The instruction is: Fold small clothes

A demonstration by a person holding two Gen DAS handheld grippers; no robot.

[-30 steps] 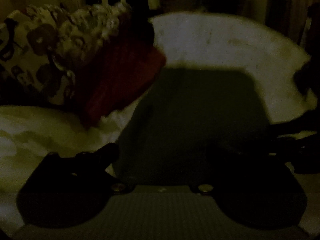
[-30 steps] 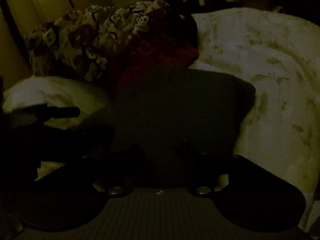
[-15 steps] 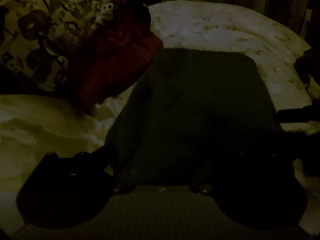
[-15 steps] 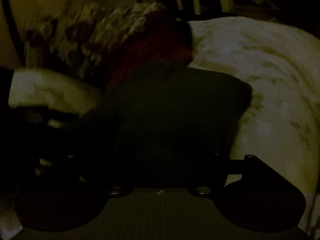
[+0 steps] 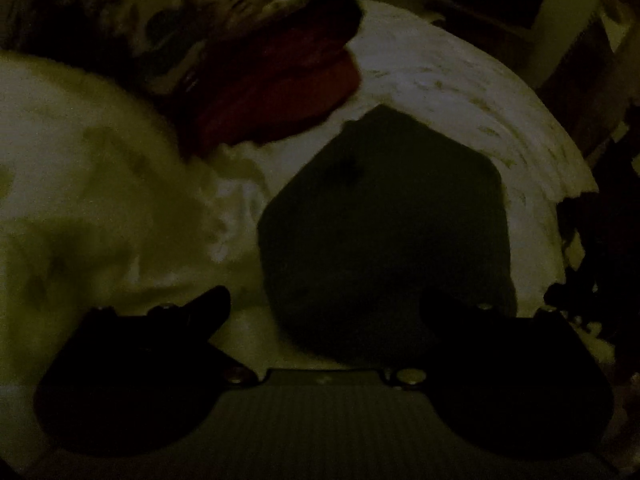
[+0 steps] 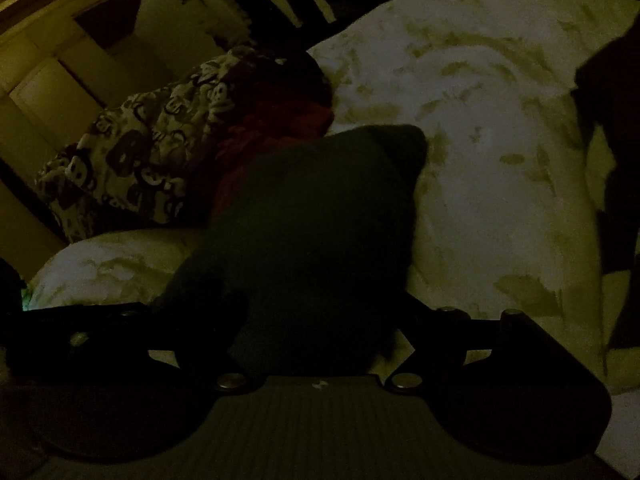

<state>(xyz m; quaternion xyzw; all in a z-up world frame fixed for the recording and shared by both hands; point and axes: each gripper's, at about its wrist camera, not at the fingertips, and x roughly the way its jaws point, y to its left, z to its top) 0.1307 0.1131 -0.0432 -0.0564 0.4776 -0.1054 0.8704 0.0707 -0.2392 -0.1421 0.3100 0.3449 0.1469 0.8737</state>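
The scene is very dim. A dark green folded garment (image 5: 384, 232) lies on a pale leaf-print bedspread (image 5: 100, 184). My left gripper (image 5: 328, 312) is open, its black fingers (image 5: 200, 312) wide apart at the garment's near edge, not gripping it. In the right wrist view the same garment (image 6: 312, 232) rises between the fingers. My right gripper (image 6: 320, 320) looks spread open around its near end; the dark hides any contact.
A folded red garment (image 5: 280, 92) and a monkey-print cloth (image 6: 132, 152) are stacked behind the green one. The bedspread (image 6: 480, 160) extends right. A dark cloth (image 6: 616, 160) hangs at the right edge. Wooden furniture (image 6: 60, 60) stands behind.
Both grippers have pulled back and tilted. The green garment now looks smaller and more compact in the left view. The left fingers have opened off its edge.
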